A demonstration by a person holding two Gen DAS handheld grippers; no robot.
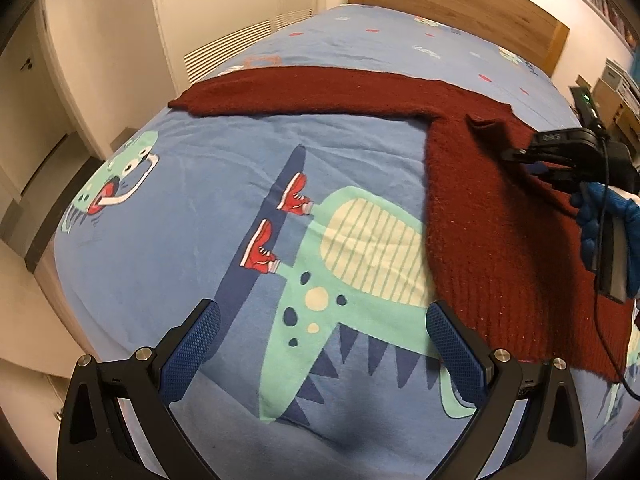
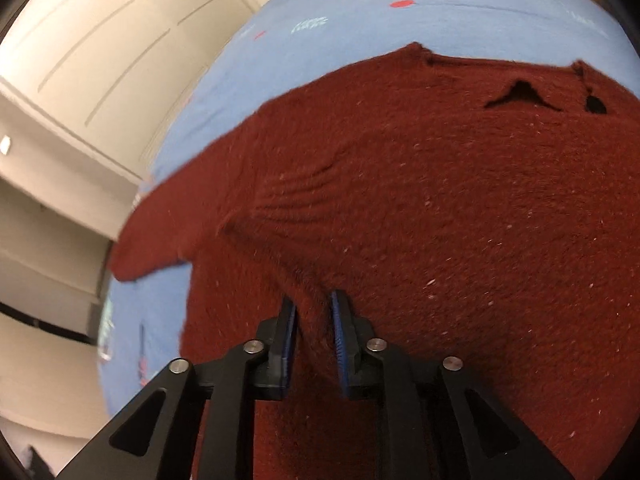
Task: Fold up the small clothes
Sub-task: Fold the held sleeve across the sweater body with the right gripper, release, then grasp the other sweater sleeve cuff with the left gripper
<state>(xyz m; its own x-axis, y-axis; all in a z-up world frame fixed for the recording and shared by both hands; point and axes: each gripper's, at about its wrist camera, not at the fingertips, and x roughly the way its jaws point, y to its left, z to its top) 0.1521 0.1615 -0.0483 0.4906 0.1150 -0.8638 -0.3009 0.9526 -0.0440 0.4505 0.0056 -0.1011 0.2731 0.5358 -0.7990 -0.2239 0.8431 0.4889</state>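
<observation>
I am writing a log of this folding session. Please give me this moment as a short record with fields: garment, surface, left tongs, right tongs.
garment: dark red knitted sweater, lying spread on the bed, one sleeve stretched out flat
surface: blue bed sheet with green dinosaur print
left tongs: open, above the sheet, holding nothing
right tongs: closed on a pinched ridge of the sweater body

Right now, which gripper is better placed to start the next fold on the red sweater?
Right, probably. The right gripper is already pinched on a ridge of the red sweater body, fabric bunched between its pads. The left gripper is open, over the bare dinosaur bedsheet, beside the sweater's edge, gripping nothing.
</observation>
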